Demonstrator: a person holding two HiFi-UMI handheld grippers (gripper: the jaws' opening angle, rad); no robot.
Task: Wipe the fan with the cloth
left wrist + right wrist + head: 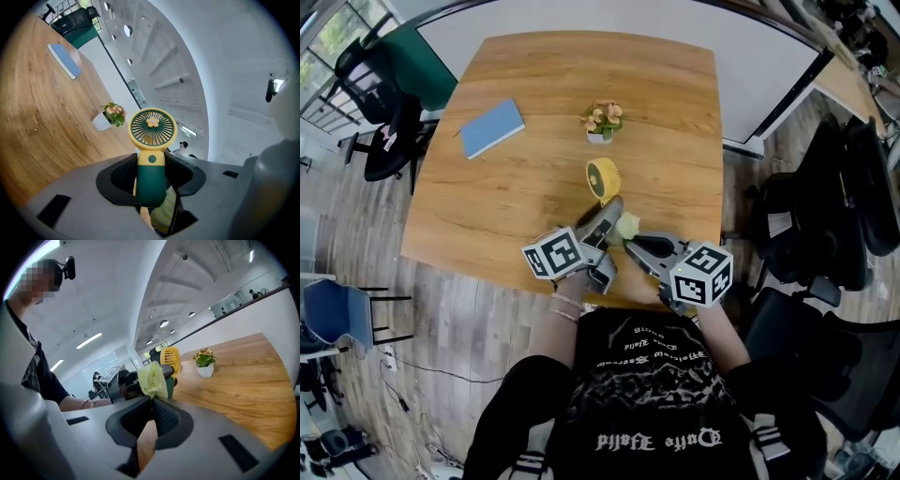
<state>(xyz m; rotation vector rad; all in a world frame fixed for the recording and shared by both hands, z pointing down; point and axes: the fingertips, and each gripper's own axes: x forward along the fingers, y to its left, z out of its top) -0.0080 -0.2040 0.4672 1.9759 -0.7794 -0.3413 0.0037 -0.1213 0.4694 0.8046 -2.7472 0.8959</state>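
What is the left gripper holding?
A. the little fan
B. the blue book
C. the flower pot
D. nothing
A: in its own view, the left gripper has its jaws shut on the green handle of the fan, whose yellow head sticks out past them.

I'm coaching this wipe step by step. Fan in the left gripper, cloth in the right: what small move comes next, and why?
Probably lift the right gripper so its cloth meets the fan at the yellow grille. The left gripper clamps the green handle, leaving the head free, and the cloth sits low beside that handle, not yet on the grille.
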